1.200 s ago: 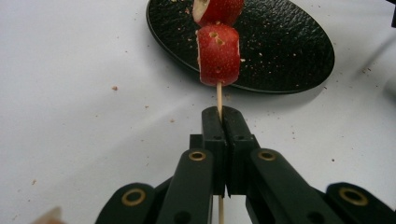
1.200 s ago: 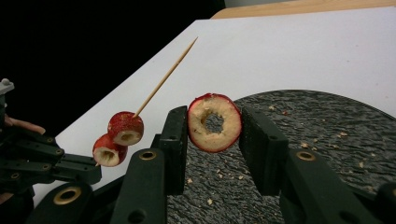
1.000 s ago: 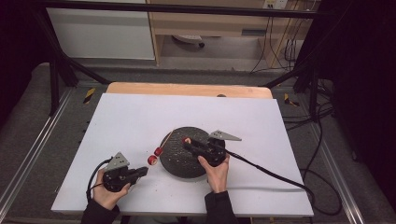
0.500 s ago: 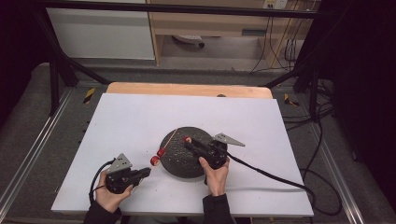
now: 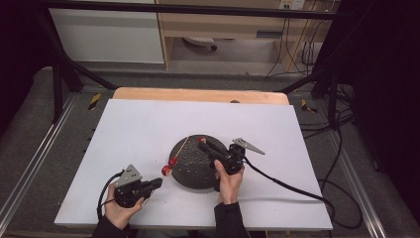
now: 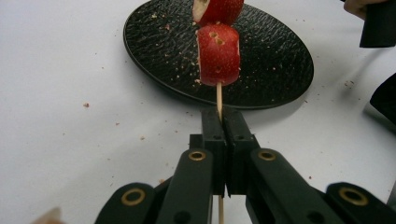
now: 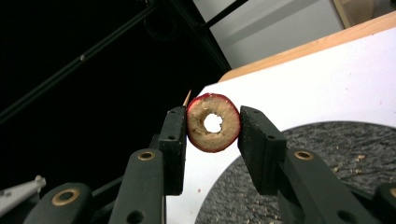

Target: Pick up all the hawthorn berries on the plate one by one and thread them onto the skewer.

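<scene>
The left gripper (image 5: pixel 157 183) has edged slightly right — clamped on the skewer (image 6: pixel 218 95), tip toward the fruit ring (image 7: pixel 213 122) pinched in the right gripper (image 5: pixel 202 142).

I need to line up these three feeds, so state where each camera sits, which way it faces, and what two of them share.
High view: above the person's side, facing forward and down on the table; both forearms and hands.
Left gripper view: rides the left gripper, looking along shut jaws pinching the skewer.
Right gripper view: rides the right gripper, jaws clamping a cored fruit slice.
Shared: the black plate.
</scene>
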### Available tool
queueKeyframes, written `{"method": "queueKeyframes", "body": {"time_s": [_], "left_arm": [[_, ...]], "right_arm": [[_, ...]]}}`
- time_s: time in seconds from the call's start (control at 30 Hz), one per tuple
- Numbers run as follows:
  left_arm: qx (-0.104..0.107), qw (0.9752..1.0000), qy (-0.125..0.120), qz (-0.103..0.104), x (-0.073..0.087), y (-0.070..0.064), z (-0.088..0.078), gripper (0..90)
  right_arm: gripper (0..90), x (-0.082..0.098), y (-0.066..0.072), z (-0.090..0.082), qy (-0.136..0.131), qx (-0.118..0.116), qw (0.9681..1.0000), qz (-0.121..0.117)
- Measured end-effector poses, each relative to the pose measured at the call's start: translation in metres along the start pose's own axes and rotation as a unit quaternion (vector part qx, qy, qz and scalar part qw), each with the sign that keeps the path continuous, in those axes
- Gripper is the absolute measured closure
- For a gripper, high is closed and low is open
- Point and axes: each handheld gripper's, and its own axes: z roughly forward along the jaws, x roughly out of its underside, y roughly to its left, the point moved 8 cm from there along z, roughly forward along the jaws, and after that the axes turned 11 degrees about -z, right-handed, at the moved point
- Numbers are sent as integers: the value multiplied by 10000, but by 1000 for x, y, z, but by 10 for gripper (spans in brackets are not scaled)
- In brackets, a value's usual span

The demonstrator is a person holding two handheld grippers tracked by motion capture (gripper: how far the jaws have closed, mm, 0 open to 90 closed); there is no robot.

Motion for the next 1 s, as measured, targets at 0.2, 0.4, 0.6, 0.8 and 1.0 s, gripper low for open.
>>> {"method": "queueKeyframes", "body": {"time_s": [0.2, 0.4, 0.6, 0.8, 1.0], "left_arm": [[27, 10000, -35, -32, 1, -5, 3, 885], [45, 10000, -41, -26, 1, -8, 6, 885], [75, 9999, -78, -36, 1, -12, 8, 885], [130, 9998, -128, 13, 2, -18, 11, 885], [168, 9997, -187, 44, 2, -23, 13, 885]], "right_arm": [[634, -8, -3, 1, -215, 38, 9996, 193], [634, -15, -7, 1, -352, 55, 9985, 405], [634, -22, -11, 2, -484, 10, 9971, 592], [634, -27, -13, 2, -598, 23, 9957, 713], [634, -31, -16, -2, -728, 39, 9936, 868]]}}
